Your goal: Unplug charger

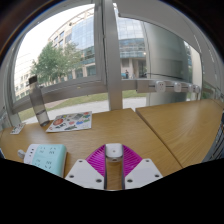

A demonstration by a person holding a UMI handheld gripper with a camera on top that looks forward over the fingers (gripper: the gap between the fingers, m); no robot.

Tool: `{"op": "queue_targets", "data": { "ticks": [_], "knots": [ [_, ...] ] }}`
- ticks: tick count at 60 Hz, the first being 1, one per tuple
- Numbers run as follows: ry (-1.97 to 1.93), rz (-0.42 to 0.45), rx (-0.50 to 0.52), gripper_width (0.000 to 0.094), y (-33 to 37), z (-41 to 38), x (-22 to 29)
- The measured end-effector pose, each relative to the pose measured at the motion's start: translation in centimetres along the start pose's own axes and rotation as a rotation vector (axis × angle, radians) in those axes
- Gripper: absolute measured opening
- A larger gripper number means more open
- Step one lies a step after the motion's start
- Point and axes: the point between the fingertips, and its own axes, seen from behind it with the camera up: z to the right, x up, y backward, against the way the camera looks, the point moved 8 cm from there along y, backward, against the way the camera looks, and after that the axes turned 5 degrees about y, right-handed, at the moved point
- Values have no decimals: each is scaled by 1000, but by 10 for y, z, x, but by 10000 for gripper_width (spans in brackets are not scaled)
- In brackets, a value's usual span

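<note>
- We see the tongs (114,172) as two chunky white fingers (85,173) with angular, faceted outer faces.
- Each finger carries a magenta pad (98,160) on its inner face, ribbed with fine parallel lines.
- The finger bodies widen toward the camera and look like moulded plastic.
- No cables, screws, markings or sleeves show.

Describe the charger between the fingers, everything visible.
The charger is a small white block with rounded corners, plastic by the look, with a grey patch on its near face. It stands between the gripper's magenta pads on the wooden table. Contact with the pads can't be told. No cable or socket is visible.
</note>
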Motion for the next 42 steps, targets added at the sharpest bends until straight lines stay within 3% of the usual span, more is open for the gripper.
{"op": "queue_targets", "data": {
  "ticks": [9, 15, 19, 26, 33, 42],
  "knots": [
    [27, 25, -35, 266, 2, 0, -6],
    [31, 7, -70, 464, 5, -2, -11],
    [40, 20, -80, 500, 13, -6, -5],
    [45, 103, -113, 593, 50, -23, 26],
    [37, 198, -112, 772, 100, -60, 54],
    [4, 225, -77, 798, 154, -124, 50]
  ]
}}
